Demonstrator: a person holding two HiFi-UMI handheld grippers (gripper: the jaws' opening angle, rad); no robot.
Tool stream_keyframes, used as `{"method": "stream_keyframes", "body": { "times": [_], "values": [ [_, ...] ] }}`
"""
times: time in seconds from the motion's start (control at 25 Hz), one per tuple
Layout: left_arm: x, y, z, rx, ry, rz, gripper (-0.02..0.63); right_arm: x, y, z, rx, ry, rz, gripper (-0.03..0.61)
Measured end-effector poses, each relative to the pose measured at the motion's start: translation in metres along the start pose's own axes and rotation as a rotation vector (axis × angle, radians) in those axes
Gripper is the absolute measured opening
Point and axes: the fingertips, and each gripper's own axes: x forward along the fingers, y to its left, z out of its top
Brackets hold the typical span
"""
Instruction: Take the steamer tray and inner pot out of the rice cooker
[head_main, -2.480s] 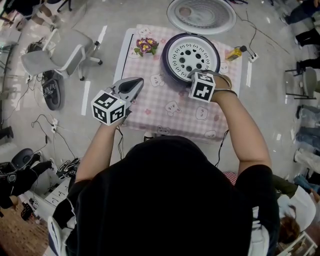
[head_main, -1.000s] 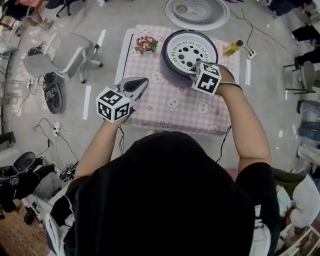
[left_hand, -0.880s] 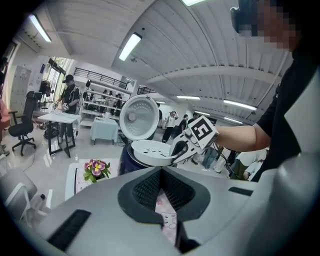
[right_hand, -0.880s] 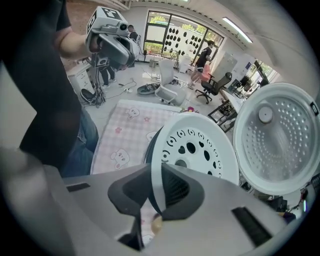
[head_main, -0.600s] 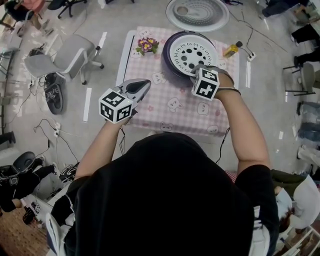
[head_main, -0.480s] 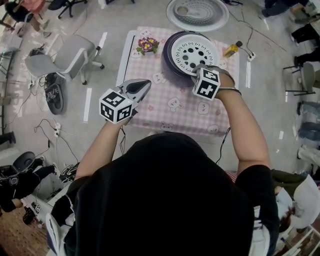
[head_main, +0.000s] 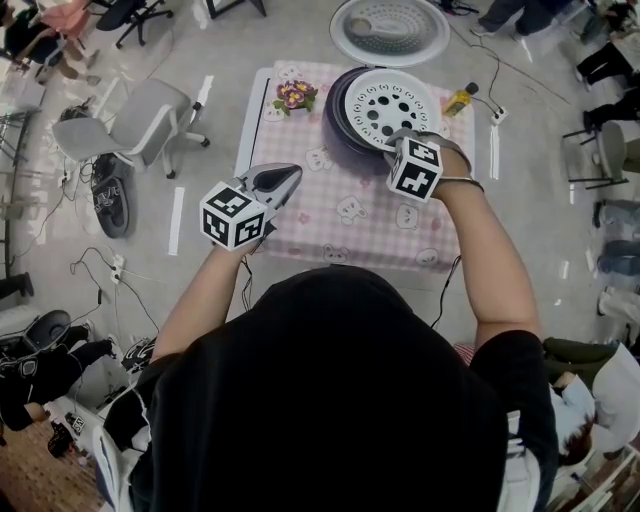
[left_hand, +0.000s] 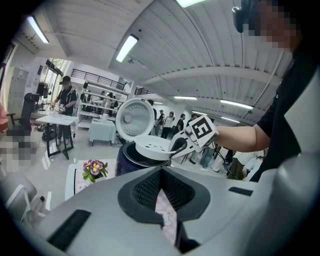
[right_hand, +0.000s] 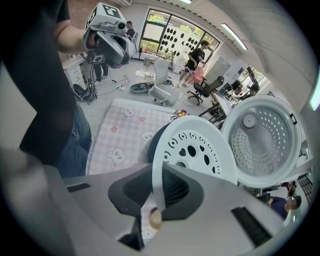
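Here, right tongs (head_main: 394, 139) pinching one steamer tray (head_main: 388, 98), apparently tilted above one rice cooker (head_main: 335, 118), left tongs (head_main: 290, 172) closed.

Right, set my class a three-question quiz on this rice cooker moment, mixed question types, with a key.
1. True or false: the right hand-held gripper is shut on the rim of the steamer tray.
2. What does the left hand-held gripper hold? A) a spoon B) nothing C) a cup
3. Fill in: the lid of the rice cooker stands ____.
Key: 1 true; 2 B; 3 open.
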Motion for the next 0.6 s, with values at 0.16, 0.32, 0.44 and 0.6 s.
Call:
{"method": "stream_keyframes", "body": {
  "times": [0.16,0.32,0.44,0.6],
  "values": [
    [-0.010,-0.005,0.003,0.012,-0.006,-0.006,0.021,-0.010,0.004,0.004,0.011,-0.002,-0.019,0.038],
    [-0.020,-0.011,0.002,0.021,-0.010,-0.012,0.021,-0.025,0.010,0.007,0.033,-0.007,-0.038,0.039],
    [-0.026,-0.016,0.000,0.024,-0.006,-0.024,0.021,-0.036,0.012,0.008,0.067,-0.018,-0.055,0.037],
    [-0.032,-0.025,-0.003,0.035,0.001,-0.047,0.021,-0.050,0.018,0.008,0.090,-0.020,-0.081,0.037]
  ]
}}
